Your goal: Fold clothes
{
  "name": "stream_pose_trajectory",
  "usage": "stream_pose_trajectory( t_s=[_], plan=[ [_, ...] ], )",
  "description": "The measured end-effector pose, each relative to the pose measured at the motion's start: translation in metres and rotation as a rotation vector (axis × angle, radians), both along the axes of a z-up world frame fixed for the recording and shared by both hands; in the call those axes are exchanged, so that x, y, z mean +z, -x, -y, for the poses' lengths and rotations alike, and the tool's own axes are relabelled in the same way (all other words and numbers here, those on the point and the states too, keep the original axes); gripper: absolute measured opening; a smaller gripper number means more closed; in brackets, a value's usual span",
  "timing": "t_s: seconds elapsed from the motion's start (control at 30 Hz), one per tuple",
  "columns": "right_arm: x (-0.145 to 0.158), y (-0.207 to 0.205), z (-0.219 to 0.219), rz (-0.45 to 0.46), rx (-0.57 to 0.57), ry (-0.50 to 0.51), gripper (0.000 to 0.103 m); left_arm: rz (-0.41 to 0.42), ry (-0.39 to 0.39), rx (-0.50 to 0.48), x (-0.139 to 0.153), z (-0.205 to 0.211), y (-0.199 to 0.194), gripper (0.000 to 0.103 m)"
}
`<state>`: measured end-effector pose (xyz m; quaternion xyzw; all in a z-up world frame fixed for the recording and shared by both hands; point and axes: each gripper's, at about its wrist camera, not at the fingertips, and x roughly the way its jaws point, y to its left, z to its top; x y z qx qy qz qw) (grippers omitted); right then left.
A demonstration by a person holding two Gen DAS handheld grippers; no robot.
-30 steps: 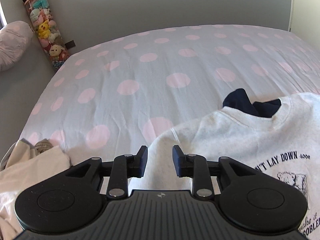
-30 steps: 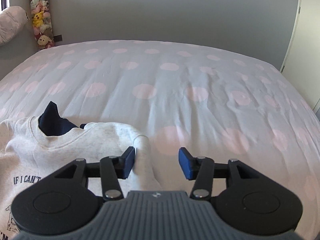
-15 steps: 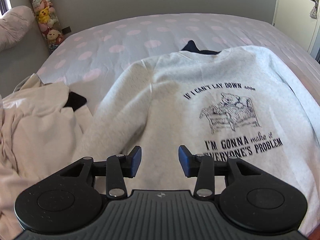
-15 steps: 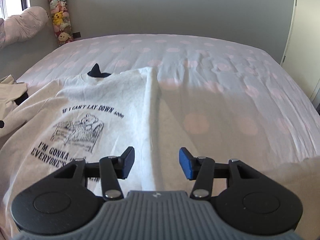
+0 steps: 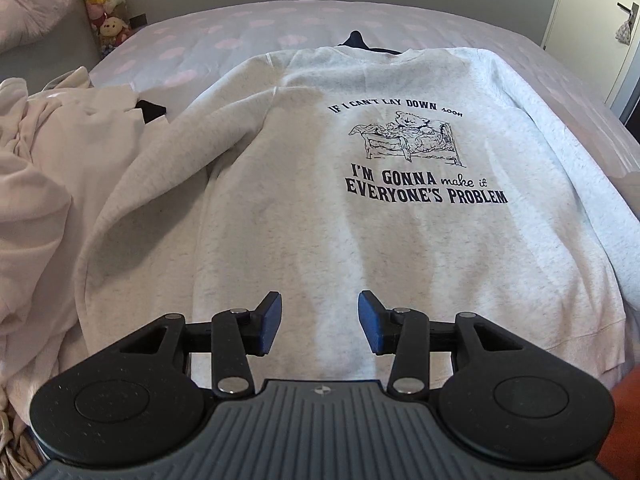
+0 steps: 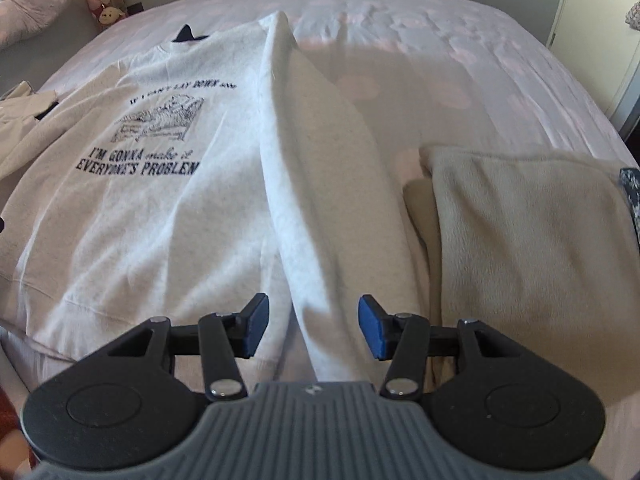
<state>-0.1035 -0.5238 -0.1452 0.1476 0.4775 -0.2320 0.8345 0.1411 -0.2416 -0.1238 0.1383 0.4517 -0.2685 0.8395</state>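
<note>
A light grey sweatshirt (image 5: 320,220) with a dark printed bear and text lies flat, front up, on the polka-dot bed; it also shows in the right wrist view (image 6: 160,200). Its right sleeve (image 6: 320,168) lies straight down along the body. My left gripper (image 5: 319,322) is open and empty above the sweatshirt's hem. My right gripper (image 6: 314,328) is open and empty over the lower end of that sleeve. A dark garment (image 5: 356,40) peeks out beyond the collar.
A heap of cream clothes (image 5: 44,168) lies left of the sweatshirt. A folded beige fleece (image 6: 520,240) lies to its right. The polka-dot bed (image 6: 460,60) stretches beyond. A column of plush toys (image 5: 102,4) stands at the far left wall.
Both grippers have pulled back from the collar and shoulders toward the hem end. The sweatshirt now lies spread out, and both grippers stay open and empty.
</note>
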Motion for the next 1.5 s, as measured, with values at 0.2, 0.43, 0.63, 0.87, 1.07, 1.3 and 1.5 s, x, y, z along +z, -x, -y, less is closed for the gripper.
stream_pose_trajectory(
  t_s=[0.2, 0.43, 0.63, 0.87, 1.07, 1.3, 1.5],
  plan=[
    [-0.004, 0.018, 0.008, -0.021, -0.036, 0.005, 0.005, 0.001, 0.029, 0.022, 0.007, -0.009, 0.009, 0.04],
    [0.061, 0.027, 0.056, 0.075, -0.121, 0.099, 0.004, -0.003, 0.014, 0.04, 0.005, -0.009, 0.005, 0.04],
    [0.12, 0.015, 0.128, 0.126, -0.208, 0.193, 0.004, -0.023, -0.004, 0.052, 0.001, -0.006, -0.005, 0.04],
    [0.139, -0.018, 0.233, 0.067, -0.305, 0.3, 0.004, -0.057, -0.058, 0.083, -0.009, 0.003, -0.029, 0.04],
    [0.095, -0.05, 0.328, -0.032, -0.41, 0.301, 0.004, -0.106, -0.102, 0.137, -0.021, 0.006, -0.049, 0.04],
    [0.014, -0.079, 0.39, -0.139, -0.433, 0.25, 0.004, -0.106, -0.151, 0.209, -0.026, 0.009, -0.069, 0.04],
    [-0.016, -0.073, 0.414, -0.108, -0.462, 0.187, 0.021, -0.09, -0.172, 0.249, -0.025, 0.011, -0.079, 0.04]
  ],
)
